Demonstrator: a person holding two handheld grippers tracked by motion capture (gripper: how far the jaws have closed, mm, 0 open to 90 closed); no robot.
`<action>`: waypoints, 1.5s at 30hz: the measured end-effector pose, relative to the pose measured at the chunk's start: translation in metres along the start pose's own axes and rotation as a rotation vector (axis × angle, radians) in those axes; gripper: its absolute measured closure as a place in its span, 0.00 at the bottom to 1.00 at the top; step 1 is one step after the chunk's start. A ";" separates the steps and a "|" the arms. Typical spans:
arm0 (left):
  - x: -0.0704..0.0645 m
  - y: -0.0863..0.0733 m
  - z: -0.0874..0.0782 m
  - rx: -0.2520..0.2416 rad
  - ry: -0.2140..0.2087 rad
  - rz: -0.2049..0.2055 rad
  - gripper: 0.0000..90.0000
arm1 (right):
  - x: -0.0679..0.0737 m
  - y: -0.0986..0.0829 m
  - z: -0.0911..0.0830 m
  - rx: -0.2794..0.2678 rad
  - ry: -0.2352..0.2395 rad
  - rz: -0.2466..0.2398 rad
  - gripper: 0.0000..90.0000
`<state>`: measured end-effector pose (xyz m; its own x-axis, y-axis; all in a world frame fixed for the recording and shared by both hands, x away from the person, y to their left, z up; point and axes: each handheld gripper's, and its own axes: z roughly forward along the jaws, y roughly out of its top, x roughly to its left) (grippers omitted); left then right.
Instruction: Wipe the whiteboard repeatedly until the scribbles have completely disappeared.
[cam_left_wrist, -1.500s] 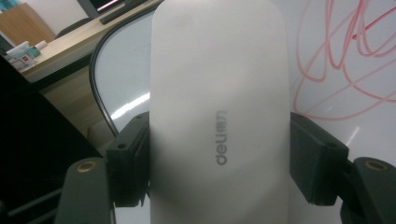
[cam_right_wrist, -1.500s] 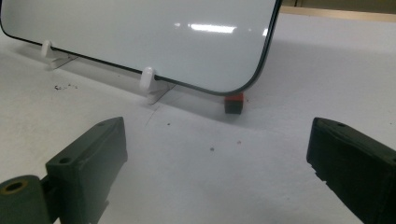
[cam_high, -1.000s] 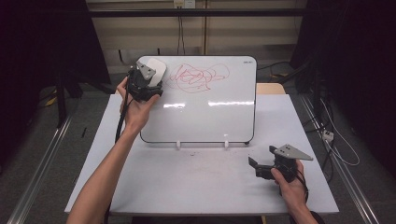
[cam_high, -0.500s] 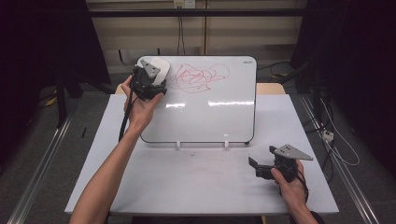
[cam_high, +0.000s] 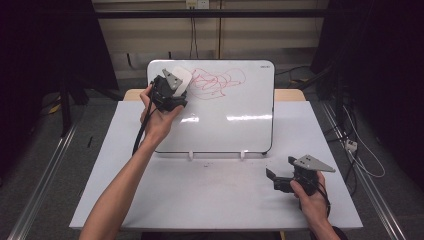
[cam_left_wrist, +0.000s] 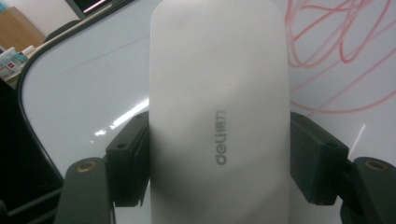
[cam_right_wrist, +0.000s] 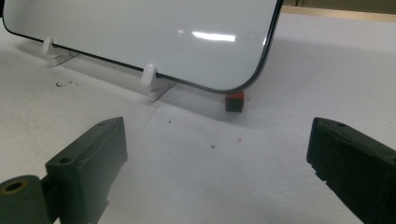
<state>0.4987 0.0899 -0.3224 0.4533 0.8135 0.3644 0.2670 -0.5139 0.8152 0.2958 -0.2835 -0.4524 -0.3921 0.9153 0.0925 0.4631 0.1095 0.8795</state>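
A white whiteboard (cam_high: 230, 125) leans on small white feet on the table, with a red scribble (cam_high: 217, 82) across its top. My left gripper (cam_high: 178, 84) is shut on a white eraser (cam_high: 183, 76) and holds it against the board's upper left, just left of the scribble. In the left gripper view the eraser (cam_left_wrist: 217, 93), marked "deli", sits between both jaws, with red lines (cam_left_wrist: 336, 56) to its right. My right gripper (cam_high: 277, 182) rests open on the table at the lower right. Nothing lies between its jaws.
The white table (cam_high: 200, 200) carries the board. A small red and black block (cam_right_wrist: 235, 101) lies under the board's lower right corner (cam_right_wrist: 247, 79), beside a white foot (cam_right_wrist: 149, 74). Faint specks dot the table surface. Dark floor and cables surround the table.
My left gripper has slid the eraser a little to the right along the top of the board, toward the scribble. The right gripper has stayed put.
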 end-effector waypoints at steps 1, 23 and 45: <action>-0.002 -0.001 0.000 -0.002 -0.005 0.004 0.35 | 0.000 0.000 0.000 0.000 -0.001 0.000 0.06; -0.033 -0.022 -0.006 0.018 -0.053 0.119 0.34 | 0.001 0.000 0.000 -0.004 -0.001 -0.002 0.06; -0.033 -0.013 -0.006 0.021 -0.073 0.131 0.35 | 0.000 0.000 -0.001 -0.003 0.000 -0.001 0.06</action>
<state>0.4747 0.0717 -0.3426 0.5459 0.7174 0.4328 0.2187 -0.6207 0.7530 0.2948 -0.2843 -0.4515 -0.3923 0.9153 0.0913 0.4604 0.1094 0.8809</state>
